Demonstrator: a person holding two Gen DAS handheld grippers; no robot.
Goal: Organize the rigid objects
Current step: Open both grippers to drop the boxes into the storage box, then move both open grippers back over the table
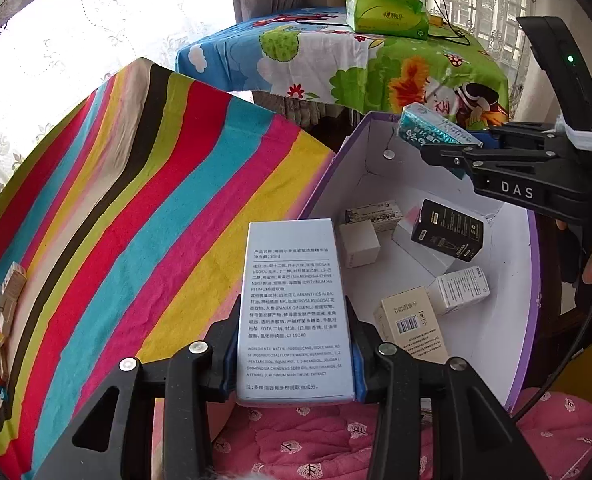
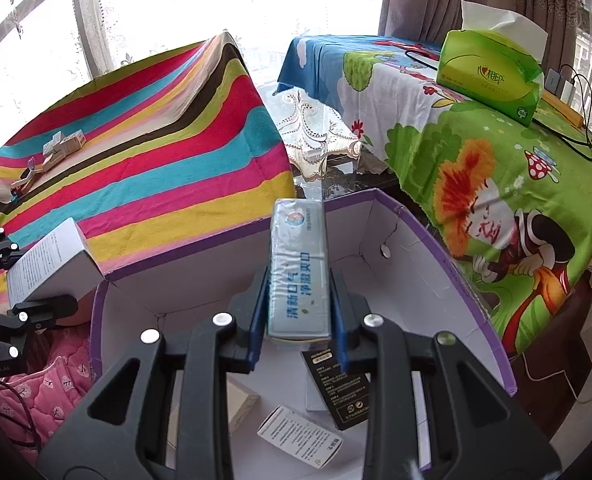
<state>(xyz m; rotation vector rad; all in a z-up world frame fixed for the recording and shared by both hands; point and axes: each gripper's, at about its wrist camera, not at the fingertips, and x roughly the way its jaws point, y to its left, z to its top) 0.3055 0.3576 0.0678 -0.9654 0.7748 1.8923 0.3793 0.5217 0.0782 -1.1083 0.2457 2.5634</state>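
Both wrist views look forward and down, close over the shared purple-rimmed box (image 1: 533,264) (image 2: 455,264).

The striped cloth (image 1: 136,184) on the left runs in bands of red, turquoise, yellow, pink, lime, brown and beige. The far cartoon cloth (image 2: 475,152) shows green trees, blue sky, red flowers and a spotted mushroom. The tissue pack (image 1: 385,12) is lime green. The storage box (image 1: 511,320) is white inside with a purple rim. Inside it lie a black carton (image 1: 447,230) and a cream carton (image 1: 411,324). The near quilt (image 1: 315,440) is pink with small white motifs. The pale blue carton (image 1: 294,312) carries dark print; the teal carton (image 2: 299,272) has blue lettering.
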